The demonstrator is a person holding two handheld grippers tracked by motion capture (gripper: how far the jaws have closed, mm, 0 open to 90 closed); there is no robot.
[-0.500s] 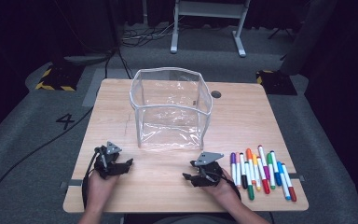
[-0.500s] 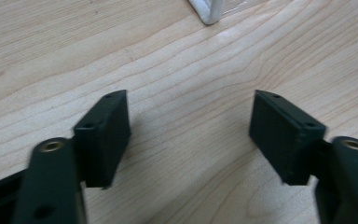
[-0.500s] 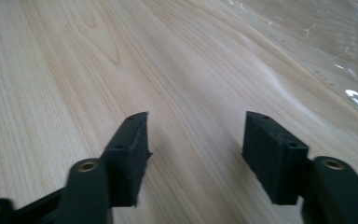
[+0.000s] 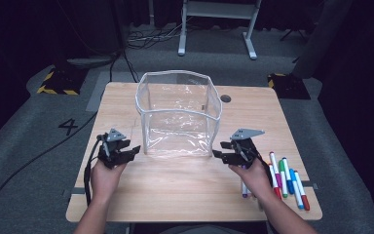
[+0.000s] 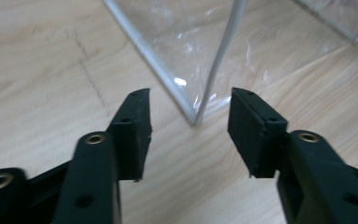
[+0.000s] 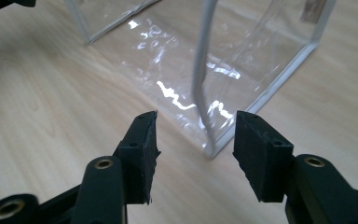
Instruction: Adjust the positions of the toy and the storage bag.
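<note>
Both grippers, left (image 4: 126, 152) and right (image 4: 224, 155), have been brought closer to the bag (image 4: 179, 114). Fingers are held apart, nothing gripped (markers (image 4: 287, 178) untouched). A grasp of the bag's near corners seems intended.

Markers (image 4: 285, 178), near right of table: several partly hidden under the right hand (image 4: 251, 176); count and cap colours there untellable. Clear bag (image 5: 200, 60): upper part cut off by the top edge in both gripper views. Forearms: cut off at the near edge, high view.
</note>
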